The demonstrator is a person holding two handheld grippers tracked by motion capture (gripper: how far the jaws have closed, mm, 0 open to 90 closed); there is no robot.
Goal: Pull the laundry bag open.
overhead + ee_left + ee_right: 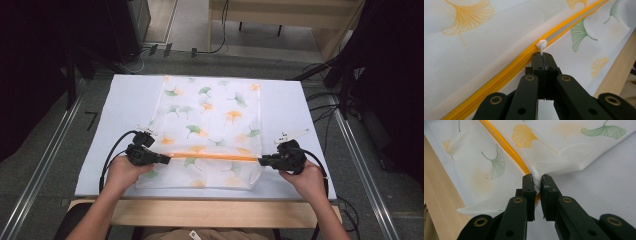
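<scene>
On the white table cover (125, 100), in the high view, a white mesh laundry bag printed with green and orange ginkgo leaves (210, 115) is laid flat, its near edge close to the person's side of the table. An orange zipper (215, 156) is stretched across the bag's near part, from one side to the other. The left gripper (167, 159) is held at the zipper's left end, and the right gripper (261, 161) is held at its right end, at the bag's right edge; a hand is wrapped round each tool. The light wooden table edge (200, 210) is seen just below the cover.

In the left gripper view, the black jaws are pressed fully together, and the small white zipper pull (541, 45) is clamped between their tips. The pull stands right on the orange zipper (506, 72), which is closed on the near side of the pull and parted into two strips beyond it. The mesh bag (474, 50) is spread on both sides.

In the right gripper view, the jaws are drawn in on the bag's bunched mesh corner (536, 176), with a narrow gap left between them. The fabric is pinched exactly where the orange zipper (506, 147) ends. The white cover (604, 177) is seen bare to the right, and the wooden edge (439, 195) to the left
</scene>
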